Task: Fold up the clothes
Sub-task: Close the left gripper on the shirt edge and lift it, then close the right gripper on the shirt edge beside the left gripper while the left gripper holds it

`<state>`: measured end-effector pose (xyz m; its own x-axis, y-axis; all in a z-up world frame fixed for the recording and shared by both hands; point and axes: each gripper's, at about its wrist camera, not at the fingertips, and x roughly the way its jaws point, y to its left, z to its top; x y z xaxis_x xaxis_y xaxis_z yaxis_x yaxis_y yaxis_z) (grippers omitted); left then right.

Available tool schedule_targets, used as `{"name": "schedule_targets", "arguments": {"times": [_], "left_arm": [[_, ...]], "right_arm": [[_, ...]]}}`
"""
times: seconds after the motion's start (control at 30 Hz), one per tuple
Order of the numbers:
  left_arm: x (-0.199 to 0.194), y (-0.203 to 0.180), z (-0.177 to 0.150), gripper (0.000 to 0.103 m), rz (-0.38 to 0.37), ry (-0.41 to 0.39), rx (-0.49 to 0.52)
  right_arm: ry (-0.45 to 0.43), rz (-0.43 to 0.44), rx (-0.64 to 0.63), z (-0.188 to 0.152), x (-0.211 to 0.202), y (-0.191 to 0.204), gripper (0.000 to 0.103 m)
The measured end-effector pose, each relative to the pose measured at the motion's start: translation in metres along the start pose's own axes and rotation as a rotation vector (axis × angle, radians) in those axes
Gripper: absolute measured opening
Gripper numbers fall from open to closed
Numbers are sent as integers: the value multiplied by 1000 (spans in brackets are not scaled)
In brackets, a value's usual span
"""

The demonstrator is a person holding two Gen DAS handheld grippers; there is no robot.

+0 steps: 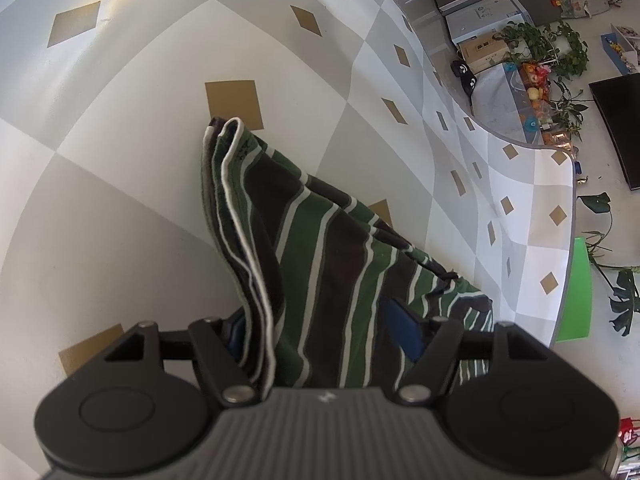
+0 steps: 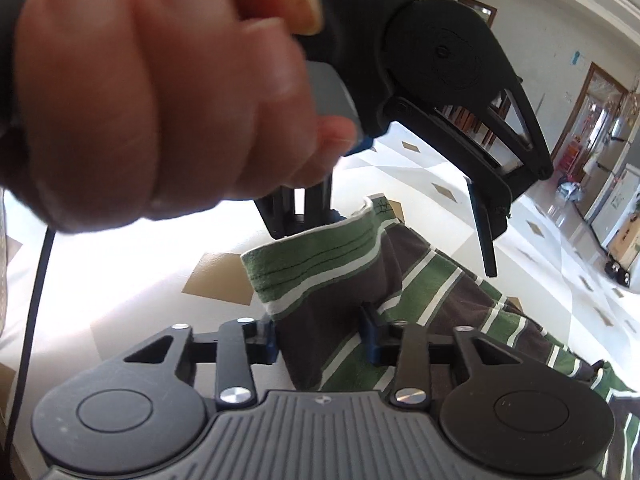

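Nearest the right wrist camera, the right gripper [image 2: 320,332] has its blue pads pressed on either side of a bunched edge of the striped shirt [image 2: 440,308], so it is grasping the cloth just below the green hem. Right above it, a hand [image 2: 152,92] holds the left gripper [image 2: 384,236], which hangs over the same hem; one black finger [image 2: 486,240] stands well clear of the cloth, and the other is hidden behind the hem. In the left wrist view the left gripper [image 1: 326,330] has cloth between its blue pads [image 1: 406,332], but they stand fairly wide apart, so I cannot tell whether it is pinching or merely straddling the shirt [image 1: 320,264]. Beyond the grippers, the shirt rises in a peak and the rest trails down onto the checked bench [image 1: 120,160]. It hangs in doubled layers, gathered, not flat, so I judge the fold is underway: laying it down and squaring it is left.
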<state>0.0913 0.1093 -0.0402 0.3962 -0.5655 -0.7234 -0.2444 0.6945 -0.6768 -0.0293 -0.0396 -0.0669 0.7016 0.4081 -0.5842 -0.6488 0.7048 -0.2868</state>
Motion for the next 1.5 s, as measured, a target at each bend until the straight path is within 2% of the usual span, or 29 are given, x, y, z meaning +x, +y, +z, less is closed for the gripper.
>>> {"name": "schedule_targets", "arguments": {"times": [0.1, 0.2, 0.33, 0.53, 0.63, 0.73, 0.8, 0.9, 0.97, 1.0, 1.13, 1.27, 1.37, 1.47, 1.5], "left_arm": [[-3, 3, 3, 85, 15, -21, -10], [-5, 10, 8, 92, 41, -37, -39], [2, 18, 17, 92, 42, -40, -68], [12, 11, 24, 89, 29, -49, -48], [16, 7, 26, 79, 32, -57, -32], [19, 7, 28, 64, 31, -64, -33], [21, 5, 28, 45, 50, -68, -18], [22, 3, 26, 30, 93, -80, -2], [21, 5, 25, 28, 97, -85, -15], [21, 7, 25, 27, 97, -86, -23], [20, 9, 25, 26, 98, -83, -27], [19, 9, 24, 26, 100, -79, -27], [19, 10, 24, 26, 98, -75, -32], [17, 11, 24, 26, 96, -71, -35], [17, 11, 23, 26, 95, -69, -36]], "right_arm": [[-7, -3, 32, 0, -1, -8, 11], [-13, -5, 63, 1, -2, -16, 8], [-22, -8, 104, 2, -3, -27, 8], [-34, -2, 105, 1, -14, -27, 8], [-45, -8, 121, 6, -19, -34, 7], [-45, -13, 158, 9, -20, -40, 6], [-35, -11, 183, 12, -21, -45, 6], [-17, -7, 207, 11, -28, -45, 6], [-12, -9, 199, 10, -27, -43, 8], [-9, -11, 194, 9, -27, -41, 16], [-2, -23, 151, 5, -29, -27, 27], [-6, -21, 139, 6, -24, -25, 29], [-6, -15, 111, 8, -19, -21, 34], [-1, -19, 88, 8, -12, -19, 35], [-1, -17, 92, 8, -10, -20, 32]]}}
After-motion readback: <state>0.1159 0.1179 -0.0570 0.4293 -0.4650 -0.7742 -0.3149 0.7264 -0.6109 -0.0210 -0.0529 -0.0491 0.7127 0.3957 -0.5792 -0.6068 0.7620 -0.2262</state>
